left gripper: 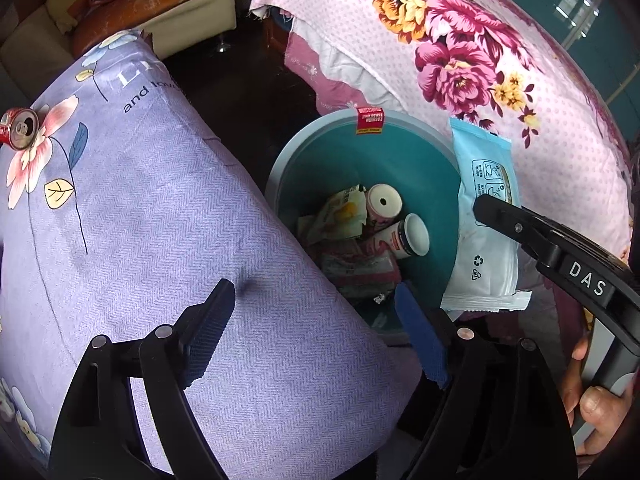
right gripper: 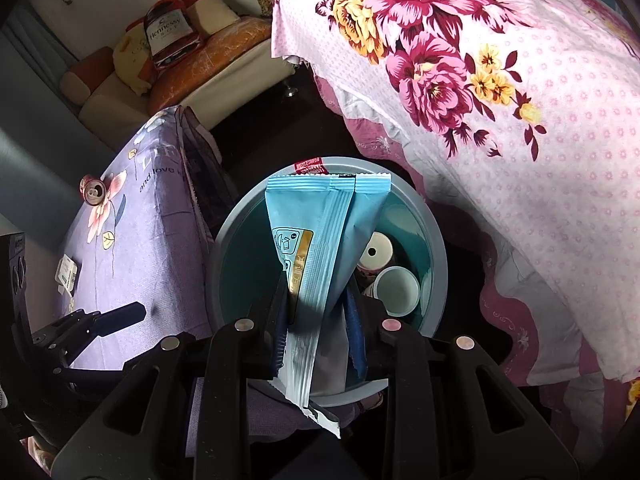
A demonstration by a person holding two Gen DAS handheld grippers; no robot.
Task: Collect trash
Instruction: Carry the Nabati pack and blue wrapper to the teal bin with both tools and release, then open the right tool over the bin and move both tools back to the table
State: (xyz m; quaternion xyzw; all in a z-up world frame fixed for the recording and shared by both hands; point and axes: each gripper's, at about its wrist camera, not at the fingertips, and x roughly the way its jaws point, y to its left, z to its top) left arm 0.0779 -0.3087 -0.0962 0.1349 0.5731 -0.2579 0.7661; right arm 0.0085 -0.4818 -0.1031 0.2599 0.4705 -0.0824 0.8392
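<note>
Left wrist: my left gripper has its fingers apart, nothing between them, over the purple table edge beside the bin. Can lies on the table. Right wrist: my right gripper fingers are clamped on the blue packet above the bin.

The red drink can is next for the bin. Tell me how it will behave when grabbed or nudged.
The red drink can lies on its side on the lilac floral cloth, so a nudge would probably roll it. Its tab hole is open, so it is likely empty, light and easily dented. The smooth metal may slip.
</note>
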